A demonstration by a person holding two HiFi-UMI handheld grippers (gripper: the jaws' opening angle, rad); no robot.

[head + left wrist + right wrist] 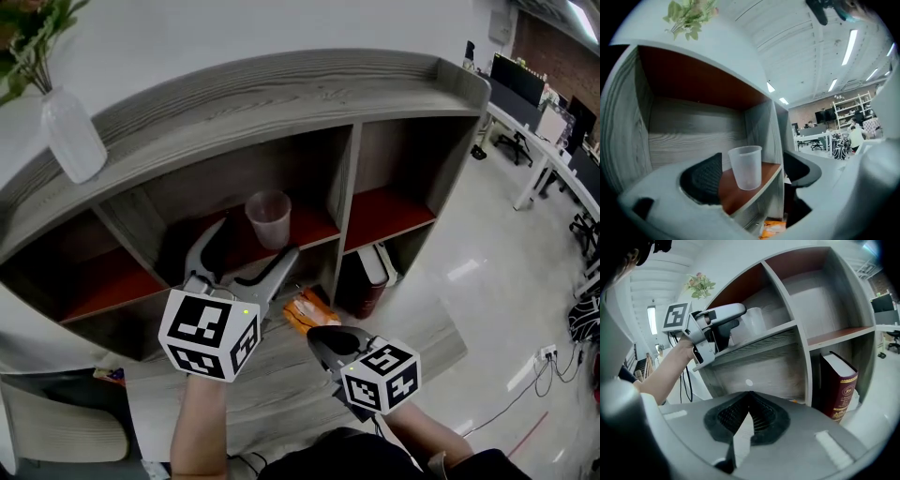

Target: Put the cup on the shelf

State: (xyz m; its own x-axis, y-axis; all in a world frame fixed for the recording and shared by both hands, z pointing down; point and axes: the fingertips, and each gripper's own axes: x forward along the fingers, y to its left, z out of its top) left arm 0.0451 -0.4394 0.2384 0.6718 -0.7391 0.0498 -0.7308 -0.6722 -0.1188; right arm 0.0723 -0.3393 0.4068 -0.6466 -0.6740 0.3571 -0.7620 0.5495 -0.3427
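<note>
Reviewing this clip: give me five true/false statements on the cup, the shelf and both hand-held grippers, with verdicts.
1. The cup stands upright on a red-brown board of the shelf. True.
2. The left hand-held gripper is clamped on the cup. False: its jaws stand apart on either side of the cup, clear of it.
3. The right hand-held gripper is shut with nothing in it. True.
4. The vase lies on the floor. False: it stands on top of the shelf.
5. The dark red book shares the cup's compartment. False: it stands in a lower compartment.
</note>
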